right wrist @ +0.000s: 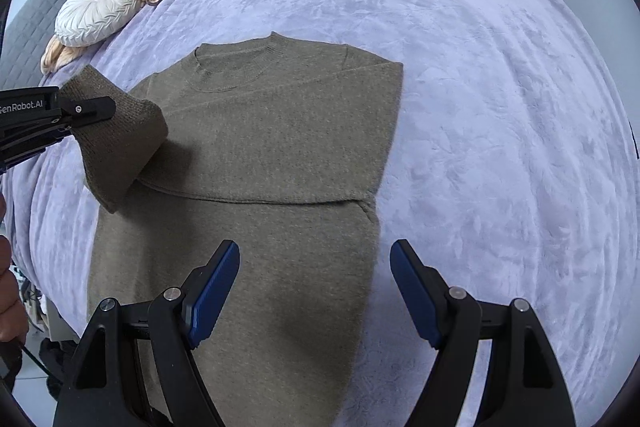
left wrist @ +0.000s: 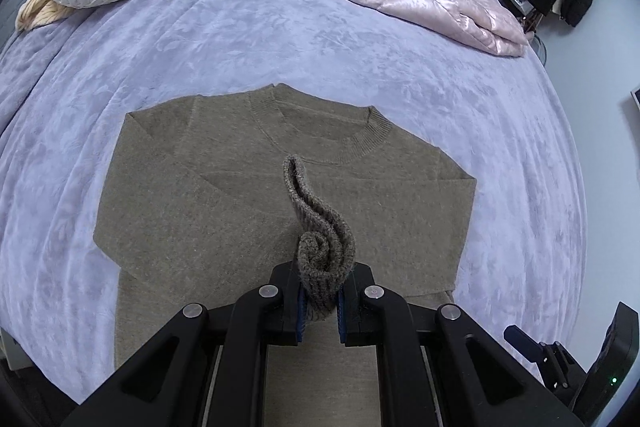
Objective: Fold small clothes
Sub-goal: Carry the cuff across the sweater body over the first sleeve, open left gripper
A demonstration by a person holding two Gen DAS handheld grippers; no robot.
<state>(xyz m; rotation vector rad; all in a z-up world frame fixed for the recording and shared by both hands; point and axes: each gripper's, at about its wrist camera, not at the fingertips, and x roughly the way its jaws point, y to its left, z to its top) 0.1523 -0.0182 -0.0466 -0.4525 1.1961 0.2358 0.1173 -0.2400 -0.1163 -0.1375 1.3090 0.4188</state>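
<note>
Sweater (right wrist: pixel 256 155), olive-brown knit, lies flat on the lavender bed (right wrist: pixel 500 147), filling the centre of both frames, with one sleeve folded across its chest. Only the left wrist view shows the ribbed cuff (left wrist: pixel 320 251) curled end-on between the left tongs (left wrist: pixel 322 301), which are clamped on it. The right wrist view shows those tongs from the side at the left edge, lifting the sleeve clear of the body. The right tongs (right wrist: pixel 316 291) stand wide apart at lower centre, holding nothing, above the sweater's lower part.
</note>
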